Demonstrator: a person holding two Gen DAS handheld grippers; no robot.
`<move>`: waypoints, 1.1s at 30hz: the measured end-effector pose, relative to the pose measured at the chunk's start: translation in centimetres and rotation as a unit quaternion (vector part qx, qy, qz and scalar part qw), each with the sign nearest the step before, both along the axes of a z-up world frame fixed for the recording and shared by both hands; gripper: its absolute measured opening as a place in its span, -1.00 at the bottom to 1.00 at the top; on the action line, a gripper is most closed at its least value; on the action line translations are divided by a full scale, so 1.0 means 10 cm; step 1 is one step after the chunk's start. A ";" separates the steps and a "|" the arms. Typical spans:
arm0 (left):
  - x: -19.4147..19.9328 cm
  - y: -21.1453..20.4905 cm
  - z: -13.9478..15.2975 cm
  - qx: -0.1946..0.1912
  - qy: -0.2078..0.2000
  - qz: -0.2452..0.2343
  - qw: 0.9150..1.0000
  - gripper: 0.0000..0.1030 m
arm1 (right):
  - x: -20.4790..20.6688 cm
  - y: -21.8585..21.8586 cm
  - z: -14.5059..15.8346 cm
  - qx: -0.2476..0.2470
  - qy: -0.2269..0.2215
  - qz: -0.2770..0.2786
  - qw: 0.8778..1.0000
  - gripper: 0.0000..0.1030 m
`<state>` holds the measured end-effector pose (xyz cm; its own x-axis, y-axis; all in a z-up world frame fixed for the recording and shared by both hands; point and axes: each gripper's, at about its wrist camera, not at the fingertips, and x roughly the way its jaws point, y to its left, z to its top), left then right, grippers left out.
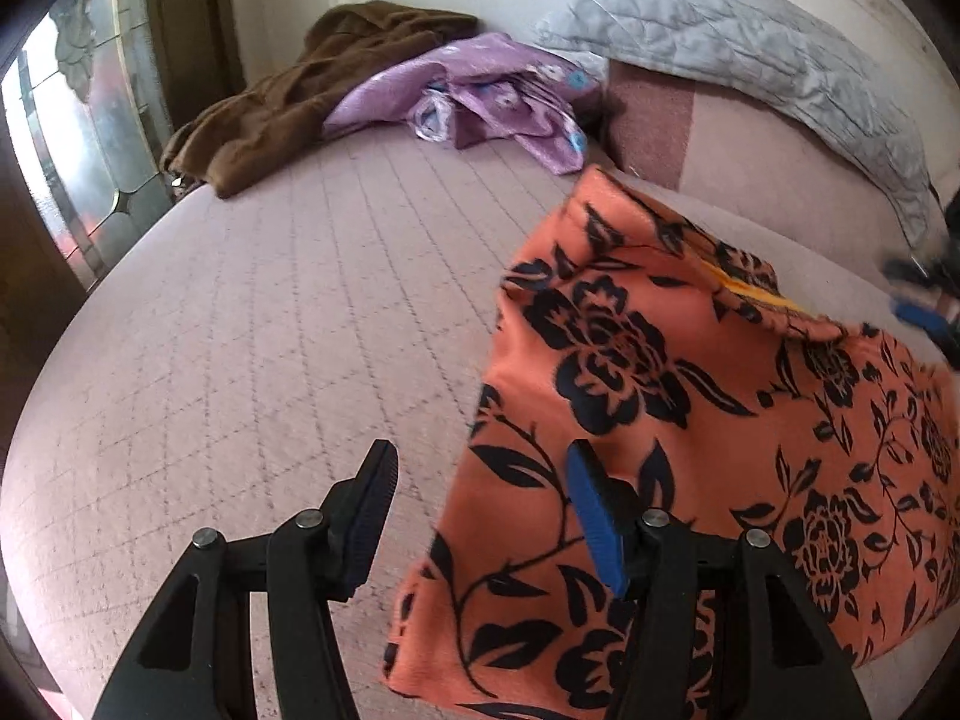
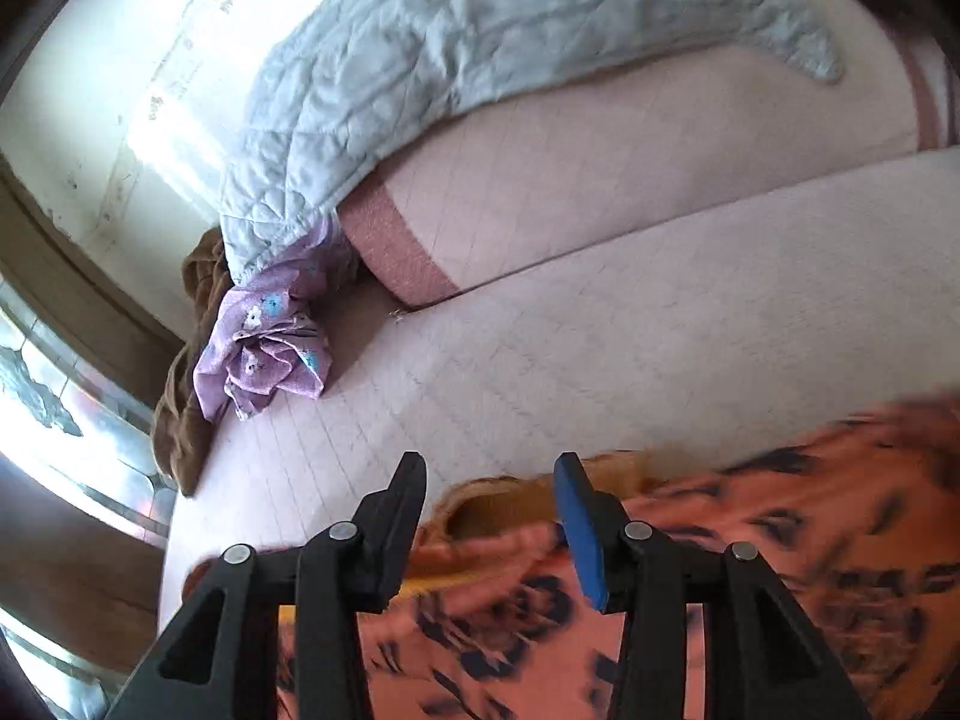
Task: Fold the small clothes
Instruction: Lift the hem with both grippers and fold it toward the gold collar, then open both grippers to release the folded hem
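An orange garment (image 1: 690, 420) with a black flower print lies spread on the pink quilted bed (image 1: 270, 360). My left gripper (image 1: 480, 471) hovers open over the garment's left edge, its blue-padded finger above the cloth and its black finger above bare bedding. Nothing sits between the pads. In the right wrist view the garment (image 2: 750, 570) is blurred beneath my right gripper (image 2: 489, 474), which stands open above a folded yellowish-lined edge of the garment without pinching it. The right gripper (image 1: 924, 300) also shows as a blur past the garment's far right edge.
A crumpled purple flowered cloth (image 1: 480, 90) and a brown garment (image 1: 288, 102) lie at the bed's far end. A grey quilt (image 1: 750, 42) drapes over a pink cushion (image 1: 654, 126). A glass pane (image 1: 78, 150) stands to the left. Bare bedding (image 2: 660, 330) stretches ahead.
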<state>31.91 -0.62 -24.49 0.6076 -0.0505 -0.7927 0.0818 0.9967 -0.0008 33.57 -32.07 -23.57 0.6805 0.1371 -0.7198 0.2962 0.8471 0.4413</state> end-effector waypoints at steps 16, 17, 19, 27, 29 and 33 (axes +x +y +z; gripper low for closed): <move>0.09 0.36 -0.01 0.012 0.010 0.091 0.996 0.15 | -0.82 -0.19 -0.10 -0.083 0.077 0.014 0.993 -0.18; 0.09 0.37 0.01 0.012 0.007 0.092 0.996 0.15 | -0.72 0.05 -0.05 -0.085 0.072 0.049 0.992 -0.18; 0.08 0.38 0.03 0.013 0.000 0.089 0.996 0.15 | -0.56 0.44 -0.04 -0.072 0.068 0.109 0.989 -0.18; 0.08 0.36 0.01 0.026 0.001 0.078 0.997 0.15 | 0.26 1.49 -0.39 -0.062 0.081 0.177 0.979 -0.18; 0.08 0.37 0.02 0.024 0.001 0.077 0.997 0.15 | 0.46 1.48 -0.46 -0.057 0.091 0.159 0.981 -0.17; 0.06 0.35 0.06 0.025 -0.007 0.072 0.997 0.15 | 0.48 1.31 -0.36 -0.023 0.075 0.132 0.988 -0.20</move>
<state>32.46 2.85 -23.92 0.6170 0.0783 -0.7831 -0.0634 0.9967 0.0498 38.37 -18.99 -27.13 0.5102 0.2596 -0.8200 0.1223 0.9218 0.3679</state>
